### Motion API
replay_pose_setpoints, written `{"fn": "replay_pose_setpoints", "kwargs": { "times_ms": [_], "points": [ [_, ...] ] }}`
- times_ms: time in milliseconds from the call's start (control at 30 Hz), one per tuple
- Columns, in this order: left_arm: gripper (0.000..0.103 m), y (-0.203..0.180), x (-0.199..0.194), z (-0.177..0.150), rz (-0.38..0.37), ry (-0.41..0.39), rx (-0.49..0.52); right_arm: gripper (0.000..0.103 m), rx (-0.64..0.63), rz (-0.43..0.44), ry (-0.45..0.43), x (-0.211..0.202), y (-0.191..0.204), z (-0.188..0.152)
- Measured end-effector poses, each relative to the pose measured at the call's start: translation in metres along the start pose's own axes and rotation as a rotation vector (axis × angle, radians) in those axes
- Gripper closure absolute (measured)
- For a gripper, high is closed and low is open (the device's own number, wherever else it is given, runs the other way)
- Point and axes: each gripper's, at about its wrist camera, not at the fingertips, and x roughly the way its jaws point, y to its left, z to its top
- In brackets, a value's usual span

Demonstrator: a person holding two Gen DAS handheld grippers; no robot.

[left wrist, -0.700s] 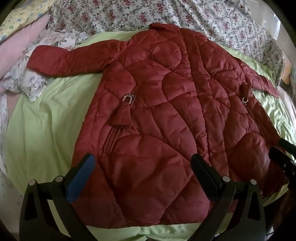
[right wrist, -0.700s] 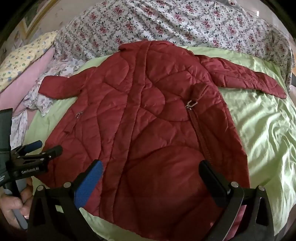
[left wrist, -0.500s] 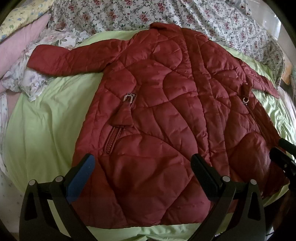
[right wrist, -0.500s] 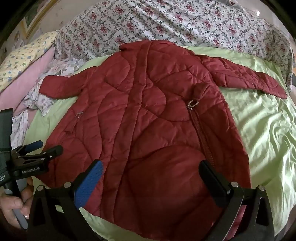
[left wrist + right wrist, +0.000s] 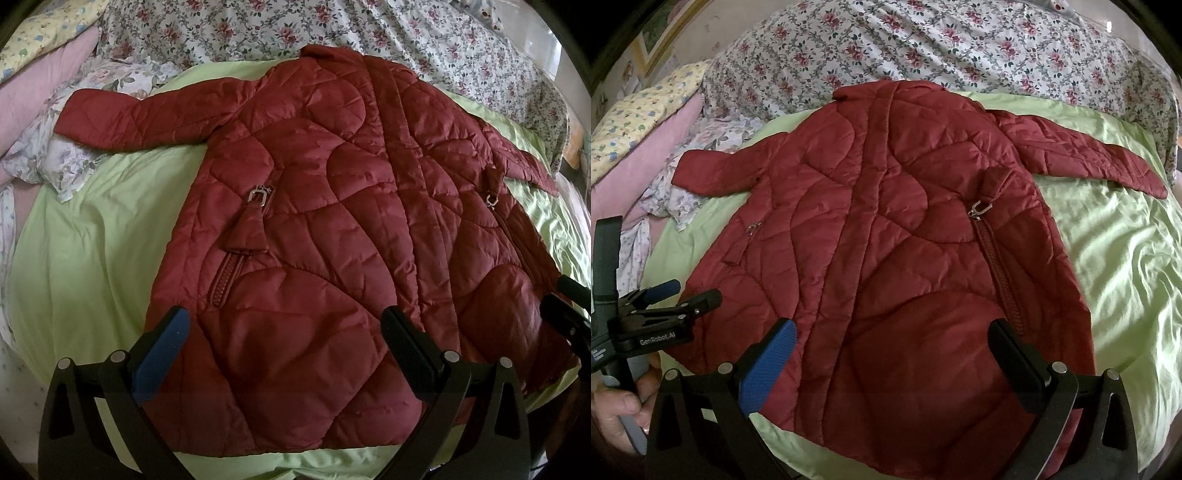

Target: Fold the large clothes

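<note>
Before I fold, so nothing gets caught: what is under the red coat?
The red coat lies on a light green sheet. Its left sleeve end rests on crumpled floral fabric. Whatever is beneath the coat's body is covered.

Green sheet [image 5: 92,258]; floral quilt [image 5: 960,48]; pink, perhaps pillow [image 5: 40,81], at left.
</note>
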Motion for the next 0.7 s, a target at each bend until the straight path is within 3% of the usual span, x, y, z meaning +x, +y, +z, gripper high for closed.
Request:
{"fn": "replay_pose_setpoints", "kwargs": {
  "times_ms": [700],
  "points": [
    [0.000,-0.0012,0.0002,-0.0002,-0.002,-0.008,-0.003,0.000,0.009,0.025,-0.012,-0.0013,0.0009,0.0001]
  ]
}}
